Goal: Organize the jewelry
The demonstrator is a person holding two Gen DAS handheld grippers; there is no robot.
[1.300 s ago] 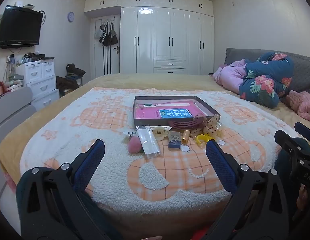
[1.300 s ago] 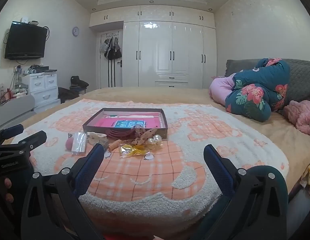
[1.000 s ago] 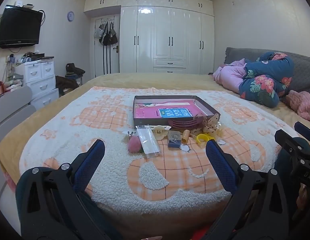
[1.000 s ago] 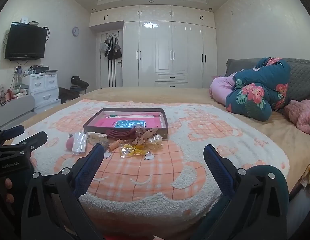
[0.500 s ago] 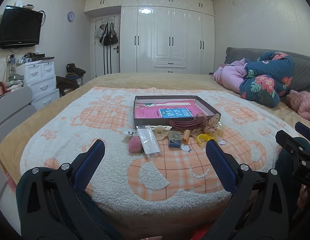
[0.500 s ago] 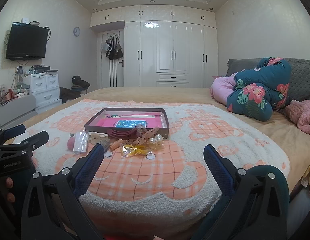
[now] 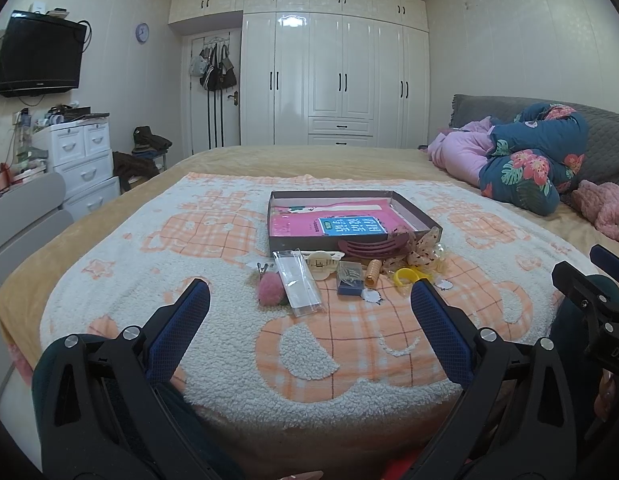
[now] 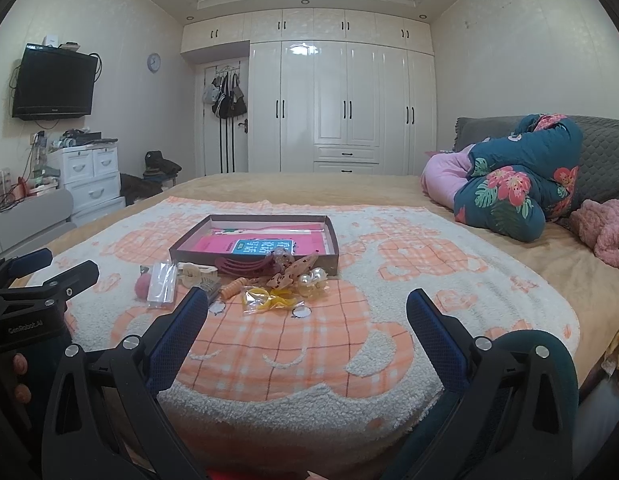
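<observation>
Ahead of both tongs, well apart: jewelry pile (image 7: 349,270) against the near wall of the box (image 7: 413,210). Your left gripper (image 7: 309,308) and right gripper (image 8: 307,312) are both spread wide, empty. Clear packet (image 7: 299,286) lies lengthwise toward you, nearer the left.

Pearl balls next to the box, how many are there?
2 that I can see. Both big white pearl balls sit side by side on the blanket by the tray's front right corner, beside the spotted bow. More might hide behind it.
</observation>
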